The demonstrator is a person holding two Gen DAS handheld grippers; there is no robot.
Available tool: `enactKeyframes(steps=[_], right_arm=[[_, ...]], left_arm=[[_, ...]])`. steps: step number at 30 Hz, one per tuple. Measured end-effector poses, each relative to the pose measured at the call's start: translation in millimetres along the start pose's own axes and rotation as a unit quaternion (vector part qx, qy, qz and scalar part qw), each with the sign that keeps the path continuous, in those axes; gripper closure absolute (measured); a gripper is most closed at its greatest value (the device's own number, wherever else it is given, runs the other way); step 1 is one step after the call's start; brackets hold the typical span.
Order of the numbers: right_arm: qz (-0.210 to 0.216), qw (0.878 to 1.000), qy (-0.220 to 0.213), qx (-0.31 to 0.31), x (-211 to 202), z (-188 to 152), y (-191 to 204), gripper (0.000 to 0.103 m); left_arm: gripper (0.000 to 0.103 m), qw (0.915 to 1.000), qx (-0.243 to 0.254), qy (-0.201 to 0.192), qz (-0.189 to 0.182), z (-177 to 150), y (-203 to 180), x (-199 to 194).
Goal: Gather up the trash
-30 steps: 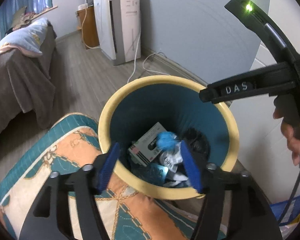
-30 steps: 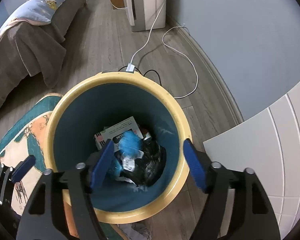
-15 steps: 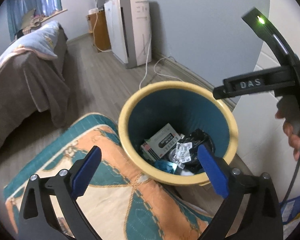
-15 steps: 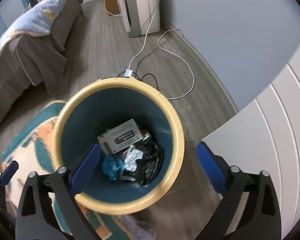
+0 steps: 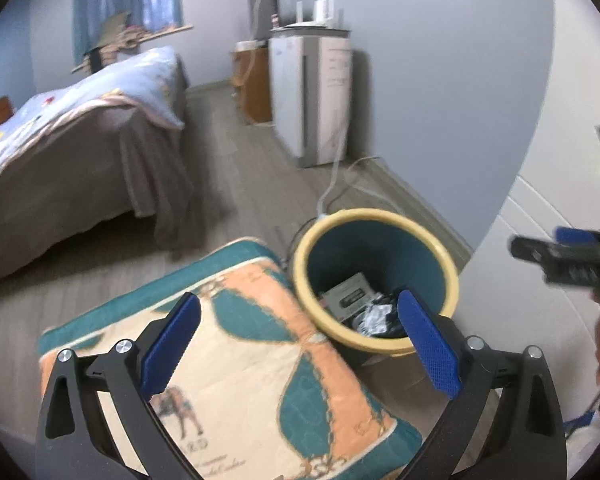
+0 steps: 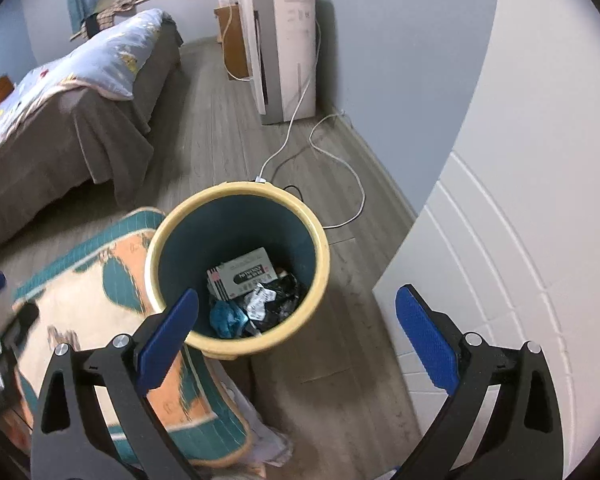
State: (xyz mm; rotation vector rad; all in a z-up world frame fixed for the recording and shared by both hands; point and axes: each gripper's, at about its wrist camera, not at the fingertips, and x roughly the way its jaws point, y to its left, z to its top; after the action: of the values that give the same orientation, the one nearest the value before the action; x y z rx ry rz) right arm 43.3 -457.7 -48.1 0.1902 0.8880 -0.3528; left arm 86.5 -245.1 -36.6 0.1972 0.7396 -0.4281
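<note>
We hold both tongs above the floor, and each is spread wide with nothing between its blue pads. The left tongs (image 5: 300, 344) hang over a patterned teal and orange cushion (image 5: 260, 352), with their right pad in front of the near rim of the trash bin (image 5: 376, 346). The right tongs (image 6: 296, 340) hang over the wooden floor (image 6: 340, 344) between the bin (image 6: 236, 350) and a white panelled door (image 6: 500, 264); their left pad overlaps the bin's near rim in the picture.

The bin is a round bucket with a yellow rim and a dark teal inside, standing upright on the floor just beside the cushion. We see the trash lying at its bottom: a flat grey and white carton (image 6: 244, 274) with dark print leans toward the far wall, a crumpled black plastic bag (image 6: 284, 300) lies on the right, a small white printed wrapper (image 6: 260, 300) sits on top of the bag, and a blue crumpled wad (image 6: 226, 318) lies at the near side. In the left view the carton (image 5: 348, 294) and the black bag (image 5: 384, 320) show, partly hidden by the rim.

A white cable (image 6: 320, 148) trails over the floor behind the bin toward a white appliance (image 6: 288, 52) by the wall. A bed (image 6: 60, 120) with a brown cover stands well apart on the left.
</note>
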Motion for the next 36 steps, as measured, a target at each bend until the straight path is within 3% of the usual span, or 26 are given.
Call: enactKeyframes(steps=[5, 11, 36], right_arm=[[-0.016, 0.999, -0.034, 0.004, -19.4, -6.1, 1.6, 0.006], [-0.014, 0.997, -0.076, -0.013, -38.3, -6.4, 11.3, 0.006], [-0.020, 0.997, -0.070, -0.002, -45.7, -11.9, 20.8, 0.006]], left_arm=[[0.005, 0.9992, -0.019, -0.019, -0.028, -4.0, 4.5, -17.1], [0.005, 0.9994, -0.022, -0.012, -0.025, -2.8, 9.1, -15.6], [0.005, 0.9991, -0.007, -0.035, -0.021, -4.6, 11.9, -38.1]])
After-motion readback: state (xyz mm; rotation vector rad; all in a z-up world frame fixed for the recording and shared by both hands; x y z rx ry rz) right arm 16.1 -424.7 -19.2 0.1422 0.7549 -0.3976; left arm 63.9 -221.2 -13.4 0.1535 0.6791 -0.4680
